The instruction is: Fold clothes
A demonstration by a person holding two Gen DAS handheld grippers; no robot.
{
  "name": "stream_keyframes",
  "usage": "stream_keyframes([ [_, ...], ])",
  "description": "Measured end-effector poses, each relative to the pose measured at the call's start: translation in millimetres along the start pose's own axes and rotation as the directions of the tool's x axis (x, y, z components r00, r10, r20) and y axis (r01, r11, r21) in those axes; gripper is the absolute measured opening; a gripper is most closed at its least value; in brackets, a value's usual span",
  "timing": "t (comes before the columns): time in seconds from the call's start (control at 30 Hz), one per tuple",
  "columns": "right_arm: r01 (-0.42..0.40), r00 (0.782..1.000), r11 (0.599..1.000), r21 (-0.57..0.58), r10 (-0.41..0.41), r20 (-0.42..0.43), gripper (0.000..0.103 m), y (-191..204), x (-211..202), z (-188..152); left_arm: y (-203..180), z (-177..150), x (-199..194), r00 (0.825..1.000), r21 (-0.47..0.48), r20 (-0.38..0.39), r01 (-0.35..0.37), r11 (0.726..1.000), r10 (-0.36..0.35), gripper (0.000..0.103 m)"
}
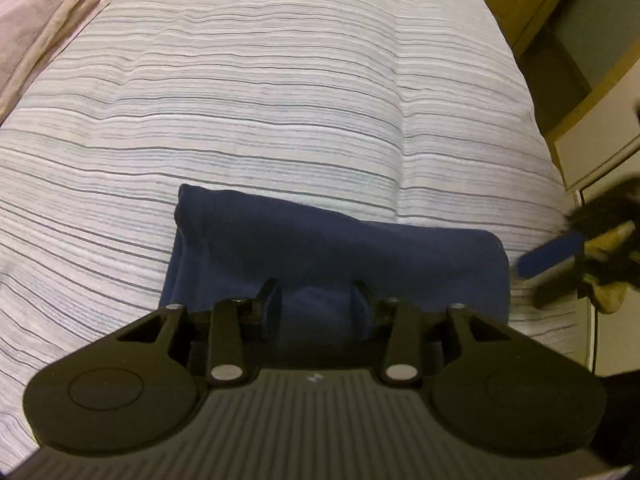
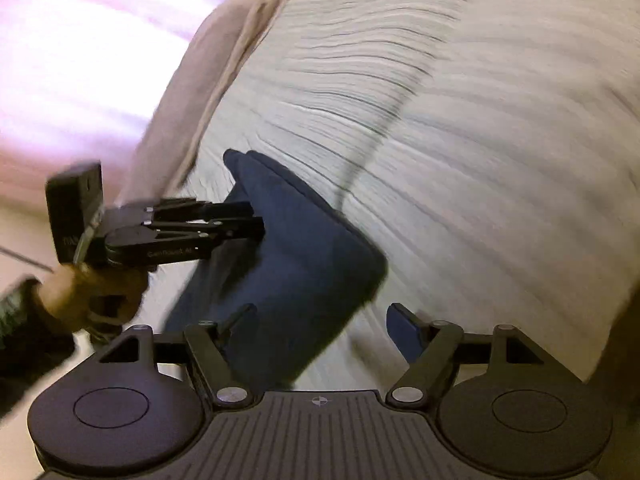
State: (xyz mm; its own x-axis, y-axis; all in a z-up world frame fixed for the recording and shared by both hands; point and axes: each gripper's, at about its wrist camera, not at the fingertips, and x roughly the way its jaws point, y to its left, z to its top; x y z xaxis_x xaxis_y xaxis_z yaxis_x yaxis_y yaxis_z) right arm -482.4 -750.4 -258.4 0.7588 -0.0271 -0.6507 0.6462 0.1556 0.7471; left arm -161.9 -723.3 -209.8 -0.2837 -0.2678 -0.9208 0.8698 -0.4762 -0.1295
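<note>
A navy garment (image 1: 320,240), folded into a small rectangle, lies on the striped bedspread (image 1: 280,100). My left gripper (image 1: 316,302) points down at its near edge and is shut on a bunched fold of the cloth. In the right wrist view the same left gripper (image 2: 260,218) pinches the garment (image 2: 304,260) at its left side, held by a person's hand (image 2: 92,292). My right gripper (image 2: 322,308) stands open just off the garment's right end, its left finger over the cloth and nothing pressed between its pads. In the left wrist view, one blue pad (image 1: 548,254) shows blurred at the right.
A beige folded fabric (image 1: 40,20) lies at the bed's far left corner, blurred in the right wrist view (image 2: 208,80). Wooden furniture (image 1: 580,60) and a white cabinet (image 1: 600,148) stand beyond the bed's right edge. Bare striped bedspread (image 2: 460,120) stretches behind the garment.
</note>
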Motion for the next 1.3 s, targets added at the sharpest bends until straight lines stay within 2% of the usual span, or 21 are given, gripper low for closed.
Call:
stream_keyframes([
  [0.13,-0.043,0.999,0.997,0.061,0.041,0.029,0.074,-7,17,-9,2,1,-13,1.0,0.005,0.016,-0.019,1.0,0.019,0.036],
  [0.27,-0.092,0.993,0.99,0.104,0.084,0.081,0.074,-8,44,-15,7,-15,-38,0.999,-0.008,0.037,-0.035,0.999,0.035,0.032],
  [0.47,-0.111,0.979,0.979,0.171,0.078,0.187,0.078,-6,72,-22,8,-48,-42,0.998,0.024,-0.015,-0.054,0.998,0.054,0.032],
  [0.63,-0.12,0.974,0.974,0.19,0.078,0.214,0.077,-5,75,-25,11,-68,-34,0.995,0.021,-0.041,-0.087,0.996,0.088,0.033],
  [0.7,-0.152,0.97,0.965,0.212,0.105,0.219,0.055,-8,70,-26,13,-72,-31,0.995,0.003,-0.041,-0.089,0.996,0.089,0.033],
  [0.77,-0.172,0.967,0.961,0.216,0.124,0.222,0.051,-11,66,-27,13,-72,-30,0.995,-0.015,-0.04,-0.093,0.996,0.093,0.033],
  [0.93,-0.168,0.968,0.958,0.231,0.117,0.22,0.051,-16,75,-25,17,-77,-30,0.996,-0.056,-0.026,-0.09,0.994,0.089,0.034],
  [1.0,-0.156,0.972,0.958,0.241,0.105,0.209,0.037,-9,73,-22,17,-78,-29,0.995,-0.054,-0.025,-0.094,0.994,0.093,0.034],
  [1.1,-0.143,0.978,0.97,0.199,0.107,0.182,0.031,13,56,-11,14,-76,-34,0.993,-0.059,-0.027,-0.113,0.992,0.112,0.033],
  [1.17,-0.129,0.98,0.985,0.111,0.109,0.169,0.03,34,35,2,10,-75,-39,0.992,-0.06,-0.022,-0.123,0.991,0.121,0.032],
  [1.3,-0.086,0.973,0.995,-0.059,0.096,0.209,0.029,73,-18,44,-1,-65,-65,0.991,-0.093,0.031,-0.123,0.988,0.126,0.031],
])
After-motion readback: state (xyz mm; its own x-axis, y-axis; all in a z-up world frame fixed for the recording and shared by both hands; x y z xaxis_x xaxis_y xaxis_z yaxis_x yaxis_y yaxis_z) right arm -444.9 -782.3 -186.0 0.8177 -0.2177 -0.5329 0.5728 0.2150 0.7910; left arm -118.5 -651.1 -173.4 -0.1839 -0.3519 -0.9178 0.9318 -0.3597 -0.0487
